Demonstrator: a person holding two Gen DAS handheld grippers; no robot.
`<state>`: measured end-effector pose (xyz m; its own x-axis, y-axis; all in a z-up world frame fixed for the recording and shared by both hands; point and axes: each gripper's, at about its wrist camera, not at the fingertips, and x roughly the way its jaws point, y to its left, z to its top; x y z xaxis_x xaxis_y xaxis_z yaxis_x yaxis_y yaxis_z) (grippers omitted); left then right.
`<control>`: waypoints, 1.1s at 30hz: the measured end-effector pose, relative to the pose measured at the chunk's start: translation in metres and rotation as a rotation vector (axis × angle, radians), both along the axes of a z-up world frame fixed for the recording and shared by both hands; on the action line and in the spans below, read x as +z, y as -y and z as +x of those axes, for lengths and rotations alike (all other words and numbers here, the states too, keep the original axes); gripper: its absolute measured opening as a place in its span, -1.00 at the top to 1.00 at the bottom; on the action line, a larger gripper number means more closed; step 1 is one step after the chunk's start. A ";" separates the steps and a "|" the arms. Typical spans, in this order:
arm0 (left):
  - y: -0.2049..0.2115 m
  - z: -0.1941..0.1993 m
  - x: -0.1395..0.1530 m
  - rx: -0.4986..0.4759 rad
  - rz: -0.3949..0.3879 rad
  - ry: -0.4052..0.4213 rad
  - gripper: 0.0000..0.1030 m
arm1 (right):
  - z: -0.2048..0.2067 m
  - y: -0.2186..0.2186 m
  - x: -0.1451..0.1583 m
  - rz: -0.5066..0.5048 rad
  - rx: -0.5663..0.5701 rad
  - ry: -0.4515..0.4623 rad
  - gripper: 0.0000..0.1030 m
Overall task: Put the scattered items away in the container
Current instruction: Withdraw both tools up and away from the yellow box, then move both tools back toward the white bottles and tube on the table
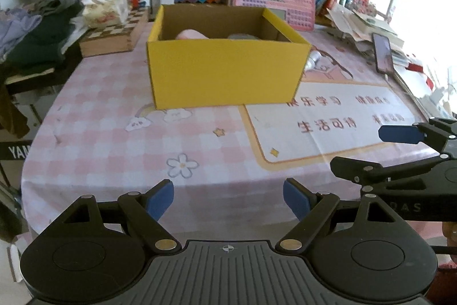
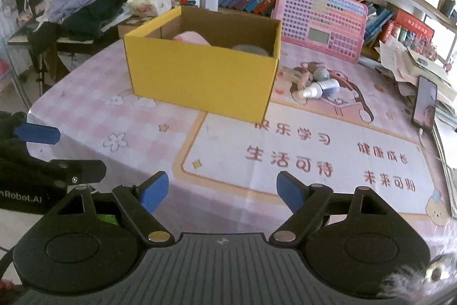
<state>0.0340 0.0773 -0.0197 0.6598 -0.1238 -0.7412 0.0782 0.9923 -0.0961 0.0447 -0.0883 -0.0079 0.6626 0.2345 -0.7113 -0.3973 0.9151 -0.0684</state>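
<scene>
left wrist view: the left gripper point(image 1: 228, 200) hangs over the near edge of the counter point(image 1: 114, 139), its blue-padded fingers point(image 1: 160, 199) spread wide with nothing between them. the right gripper point(image 1: 400, 133) shows at the right edge of this view, one blue pad forward, also above the counter and touching nothing.

the yellow cardboard box point(image 1: 225, 73) stands upright and open-topped toward the far middle of the counter, on the pink checked cloth. inside it, a pink item point(image 1: 190, 34) lies at the left and a grey rounded item point(image 1: 242, 36) at the right; both are only partly visible above the box wall.

right wrist view: the right gripper point(image 2: 222, 192) has its fingers point(image 2: 288, 192) wide apart and empty. the left gripper point(image 2: 37, 133) appears at the left edge.

still outside the box, just beside its right wall, small bottles point(image 2: 320, 86) lie scattered on the cloth's cartoon print: one white-and-blue bottle on its side, and a greyish one point(image 2: 320, 73) behind it. their exact count cannot be told.

a phone point(image 2: 425, 105) leans at the far right beside a paper pile. a pink keyboard toy point(image 2: 322, 19) stands behind the box.
</scene>
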 end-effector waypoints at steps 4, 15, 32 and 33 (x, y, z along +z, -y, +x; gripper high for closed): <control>0.007 0.000 -0.002 -0.014 0.004 -0.007 -0.67 | -0.004 0.005 -0.003 -0.012 -0.007 -0.013 -0.61; 0.025 0.005 -0.009 -0.076 0.016 -0.033 -0.67 | -0.004 0.025 -0.009 -0.009 -0.070 -0.043 -0.64; 0.050 0.023 -0.016 -0.139 0.018 -0.054 -0.67 | 0.010 0.051 -0.015 -0.011 -0.129 -0.075 -0.67; 0.052 0.023 -0.016 -0.140 0.018 -0.055 -0.67 | 0.010 0.052 -0.016 -0.011 -0.129 -0.075 -0.68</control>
